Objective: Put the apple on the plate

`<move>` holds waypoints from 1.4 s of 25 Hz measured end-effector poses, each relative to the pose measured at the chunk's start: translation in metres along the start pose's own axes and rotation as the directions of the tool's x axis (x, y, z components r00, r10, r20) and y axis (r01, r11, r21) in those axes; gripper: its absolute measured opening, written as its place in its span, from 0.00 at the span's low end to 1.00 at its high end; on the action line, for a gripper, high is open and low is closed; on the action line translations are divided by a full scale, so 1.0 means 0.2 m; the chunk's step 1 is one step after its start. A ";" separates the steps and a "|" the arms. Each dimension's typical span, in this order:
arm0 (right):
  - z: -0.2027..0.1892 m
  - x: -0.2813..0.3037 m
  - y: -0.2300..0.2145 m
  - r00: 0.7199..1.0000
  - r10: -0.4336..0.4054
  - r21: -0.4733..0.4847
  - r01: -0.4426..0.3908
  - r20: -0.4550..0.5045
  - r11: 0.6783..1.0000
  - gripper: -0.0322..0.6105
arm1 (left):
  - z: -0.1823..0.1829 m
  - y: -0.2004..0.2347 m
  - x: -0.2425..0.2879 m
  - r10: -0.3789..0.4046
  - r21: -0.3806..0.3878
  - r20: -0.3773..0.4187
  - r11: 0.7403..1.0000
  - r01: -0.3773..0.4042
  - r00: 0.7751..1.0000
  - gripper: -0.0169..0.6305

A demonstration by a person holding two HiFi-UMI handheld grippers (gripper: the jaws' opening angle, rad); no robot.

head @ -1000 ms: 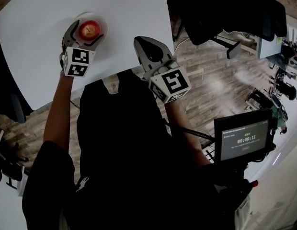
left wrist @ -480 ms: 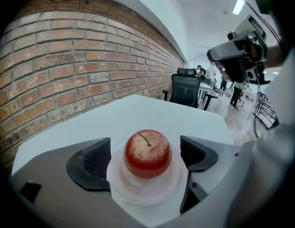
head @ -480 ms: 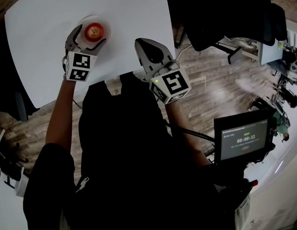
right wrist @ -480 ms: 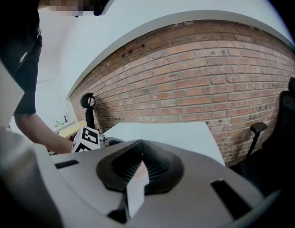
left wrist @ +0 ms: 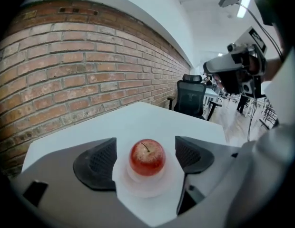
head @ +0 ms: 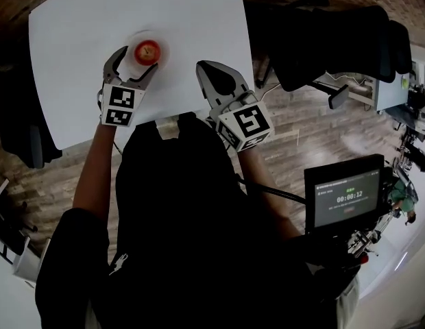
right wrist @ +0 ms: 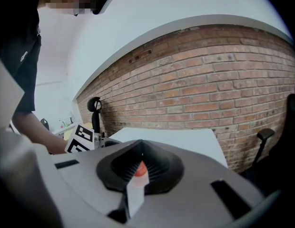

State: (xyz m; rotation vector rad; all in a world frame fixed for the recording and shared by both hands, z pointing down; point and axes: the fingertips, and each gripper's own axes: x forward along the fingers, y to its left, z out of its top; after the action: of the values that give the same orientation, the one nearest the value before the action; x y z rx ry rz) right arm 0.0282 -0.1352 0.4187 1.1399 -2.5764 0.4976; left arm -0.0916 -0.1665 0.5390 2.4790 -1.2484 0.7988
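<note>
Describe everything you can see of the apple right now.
The apple is red and glossy, with pale speckling on top and a thin dark stem in its dimple. It sits upright at the middle of the small white plate on the white table; only the plate touches it. The left gripper is open: its jaws, which have just been closing slightly, flank the apple with clear gaps. No bruise shows.

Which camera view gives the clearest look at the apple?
The left gripper view: the apple sits large, centred and unobstructed on the plate. The head view shows it small, from above. The right gripper view shows only a red sliver of it through the narrow gap between the jaws.
</note>
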 end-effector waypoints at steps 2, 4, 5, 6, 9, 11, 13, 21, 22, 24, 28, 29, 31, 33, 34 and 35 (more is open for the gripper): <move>0.01 0.00 0.01 1.000 0.011 -0.001 -0.011 -0.005 1.000 0.05 | 0.01 0.01 -0.03 0.018 -0.005 0.010 1.000 -0.018 1.000 0.60; 0.03 0.01 0.02 1.000 0.020 -0.009 -0.020 0.012 1.000 0.05 | 0.02 0.01 -0.06 0.033 -0.003 0.014 0.999 -0.033 0.999 0.56; 0.04 0.02 0.02 0.999 0.026 -0.016 -0.025 0.025 1.000 0.05 | 0.02 0.01 -0.07 0.039 -0.001 0.014 0.999 -0.039 0.999 0.54; 0.05 0.02 0.02 0.999 0.033 -0.023 -0.032 0.036 0.999 0.05 | 0.02 0.01 -0.08 0.046 -0.001 0.014 0.999 -0.046 0.999 0.53; 0.06 0.04 0.04 0.998 0.052 -0.034 -0.051 0.040 0.998 0.05 | 0.03 0.01 -0.11 0.064 -0.014 0.015 0.998 -0.064 0.998 0.47; 0.07 0.06 0.05 0.997 0.065 -0.040 -0.063 0.042 0.997 0.05 | 0.03 0.02 -0.14 0.077 -0.008 0.021 0.997 -0.077 0.997 0.44; 0.08 0.07 0.07 0.996 0.077 -0.047 -0.075 0.048 0.996 0.05 | 0.03 0.02 -0.16 0.084 -0.007 0.027 0.996 -0.084 0.996 0.42; 0.15 0.13 0.14 0.987 0.138 -0.086 -0.131 0.081 0.988 0.05 | 0.11 0.06 -0.27 0.138 -0.011 0.075 0.990 -0.138 0.988 0.32; 0.16 0.14 0.15 0.986 0.147 -0.093 -0.139 0.085 0.986 0.05 | 0.12 0.07 -0.28 0.148 -0.013 0.082 0.989 -0.147 0.986 0.32; 0.17 0.15 0.16 0.982 0.164 -0.109 -0.154 0.089 0.982 0.05 | 0.13 0.09 -0.31 0.165 -0.021 0.093 0.986 -0.163 0.982 0.31; 0.18 0.16 0.19 0.978 0.190 -0.130 -0.178 0.089 0.975 0.05 | 0.13 0.10 -0.37 0.194 -0.035 0.106 0.981 -0.192 0.975 0.28; 0.18 0.17 0.20 0.976 0.196 -0.134 -0.183 0.091 0.974 0.05 | 0.13 0.10 -0.39 0.202 -0.037 0.109 0.979 -0.199 0.973 0.27; 0.20 0.17 0.22 0.973 0.210 -0.143 -0.195 0.096 0.970 0.05 | 0.13 0.10 -0.42 0.215 -0.049 0.115 0.976 -0.211 0.970 0.26; 0.21 0.18 0.24 0.969 0.226 -0.151 -0.209 0.101 0.966 0.05 | 0.13 0.09 -0.45 0.226 -0.070 0.121 0.973 -0.219 0.967 0.23; 0.21 0.18 0.25 0.967 0.232 -0.155 -0.215 0.104 0.964 0.05 | 0.13 0.09 -0.47 0.230 -0.078 0.125 0.972 -0.222 0.965 0.22; 0.22 0.18 0.26 0.966 0.237 -0.158 -0.219 0.106 0.963 0.05 | 0.14 0.09 -0.48 0.234 -0.083 0.131 0.971 -0.225 0.963 0.22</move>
State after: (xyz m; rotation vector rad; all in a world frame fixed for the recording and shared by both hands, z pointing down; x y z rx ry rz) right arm -0.0394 -0.1437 0.3825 0.8549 -2.8170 0.2886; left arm -0.1429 -0.1264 0.4597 2.4012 -1.6081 0.6303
